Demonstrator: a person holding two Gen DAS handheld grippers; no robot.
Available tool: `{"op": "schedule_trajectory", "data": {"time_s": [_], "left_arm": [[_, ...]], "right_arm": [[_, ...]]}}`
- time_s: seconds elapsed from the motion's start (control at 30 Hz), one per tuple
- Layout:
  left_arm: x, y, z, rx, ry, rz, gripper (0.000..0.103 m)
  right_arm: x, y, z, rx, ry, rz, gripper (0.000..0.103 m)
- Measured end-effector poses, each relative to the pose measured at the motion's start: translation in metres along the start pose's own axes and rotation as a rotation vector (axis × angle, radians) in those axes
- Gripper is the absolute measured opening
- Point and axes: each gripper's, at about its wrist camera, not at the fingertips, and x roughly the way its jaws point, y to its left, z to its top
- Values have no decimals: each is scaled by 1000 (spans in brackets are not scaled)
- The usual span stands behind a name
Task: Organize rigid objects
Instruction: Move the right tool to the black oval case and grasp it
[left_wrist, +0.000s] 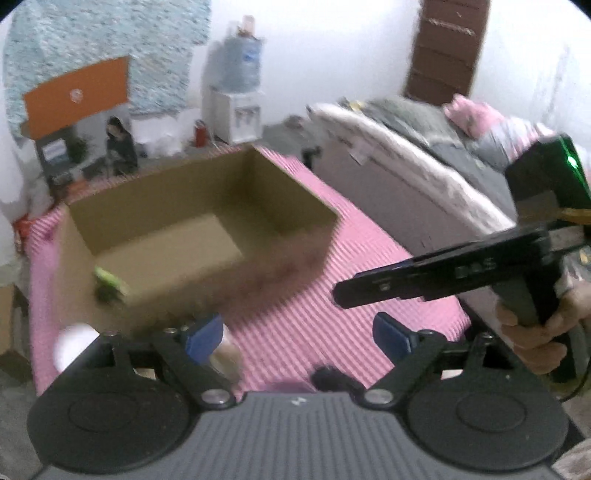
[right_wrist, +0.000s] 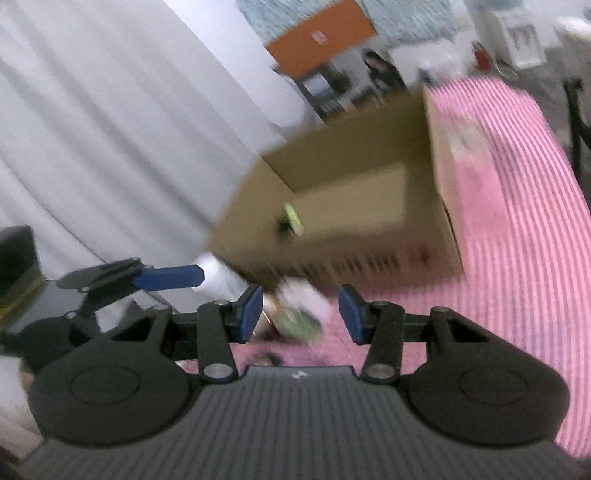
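1. We held the left gripper (left_wrist: 297, 338) with its jaws wide apart and nothing between them.
2. The right gripper (right_wrist: 301, 314) had its jaws partly open, also holding nothing.
3. Ahead of both jaws, the open cardboard box (left_wrist: 280, 206) stood on the pink-striped desk (left_wrist: 314, 321).
4. A small green object (right_wrist: 293, 219) lay inside the box; blur hid its kind.

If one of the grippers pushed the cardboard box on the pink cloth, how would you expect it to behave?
The box looks nearly empty, with one small green item inside, so it is probably light and would slide. Its open top and thin walls may flex. The striped cloth might bunch beneath it.
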Motion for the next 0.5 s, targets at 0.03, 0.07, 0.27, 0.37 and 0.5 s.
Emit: {"op": "schedule_trajectory", "data": {"time_s": [0.03, 0.07, 0.27, 0.37, 0.5], "left_arm": [[9, -8, -9, 10, 22, -4, 89], [17, -16, -17, 17, 40, -8, 87], [56, -46, -54, 55, 122, -12, 74], [69, -55, -63, 89, 144, 9, 68], [75, -60, -69, 105, 152, 7, 62]], "right_arm": [[4, -6, -13, 9, 24, -19, 45], [11, -10, -23, 12, 41, -35, 45], [39, -24, -62, -1, 137, -112, 45], [52, -24, -69, -31, 166, -125, 44], [69, -19, -70, -97, 193, -163, 37]]}}
